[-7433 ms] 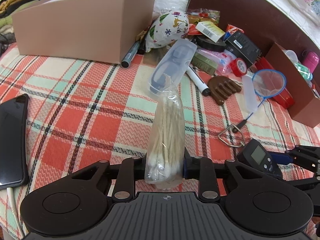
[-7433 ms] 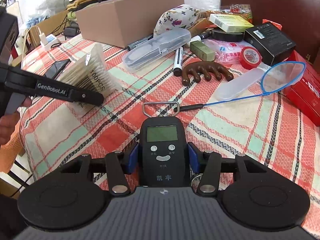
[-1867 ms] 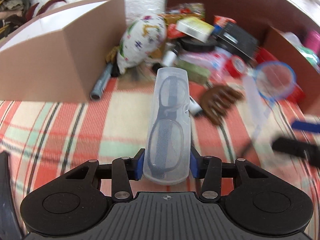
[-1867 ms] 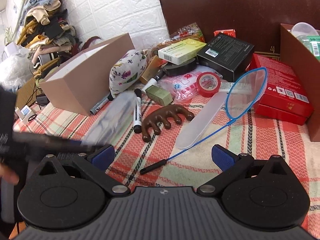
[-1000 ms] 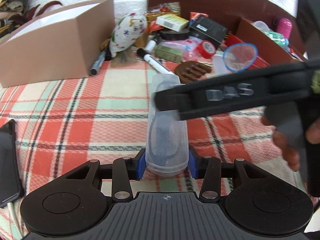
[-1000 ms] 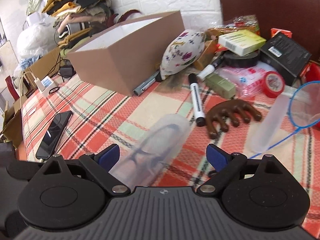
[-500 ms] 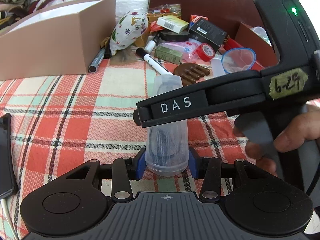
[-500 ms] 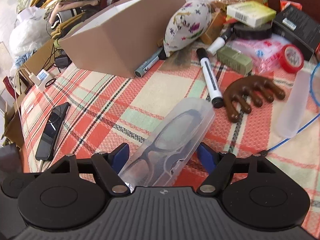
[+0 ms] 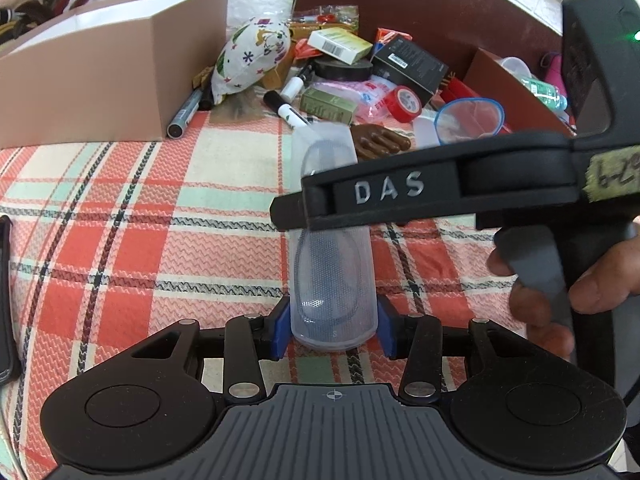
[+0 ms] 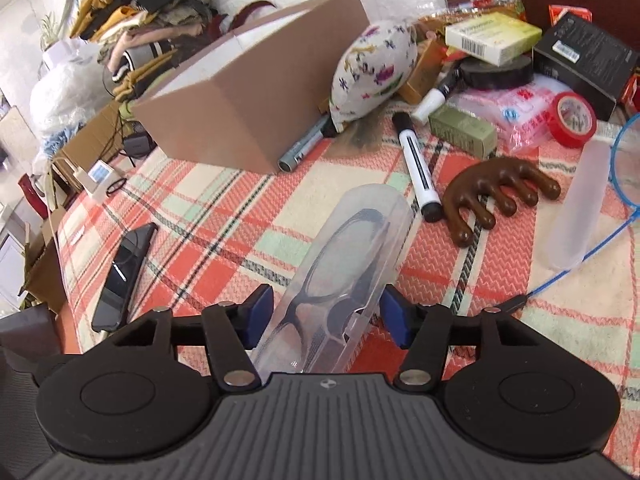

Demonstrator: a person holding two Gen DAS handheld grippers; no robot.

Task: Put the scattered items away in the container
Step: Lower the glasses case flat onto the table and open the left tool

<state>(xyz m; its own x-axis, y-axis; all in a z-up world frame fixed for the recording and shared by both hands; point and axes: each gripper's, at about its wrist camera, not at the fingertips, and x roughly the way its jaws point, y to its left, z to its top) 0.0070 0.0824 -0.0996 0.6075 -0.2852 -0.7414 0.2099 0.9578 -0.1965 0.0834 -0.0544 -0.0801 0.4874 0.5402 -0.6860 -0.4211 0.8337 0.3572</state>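
Note:
A clear plastic glasses case (image 9: pixel 332 280) with dark glasses inside is held above the plaid tablecloth. My left gripper (image 9: pixel 333 332) is shut on its near end. My right gripper (image 10: pixel 326 316) has its blue pads on both sides of the same case (image 10: pixel 352 256) and is closed on it. In the left wrist view the right gripper's black body (image 9: pixel 440 196) crosses over the case from the right. The brown cardboard box (image 9: pixel 100 64) stands at the back left, also in the right wrist view (image 10: pixel 256 92).
Scattered items lie at the back: a floral pouch (image 9: pixel 252 56), markers (image 10: pixel 416 168), a brown wooden comb (image 10: pixel 496 196), red tape (image 10: pixel 572 120), a blue net (image 9: pixel 468 116), small boxes (image 9: pixel 340 44). A second brown box (image 9: pixel 516 96) stands right. A phone (image 10: pixel 124 272) lies left.
My right gripper has moved in over the glasses case and closed its pads onto it, while my left gripper has kept hold of the case's near end.

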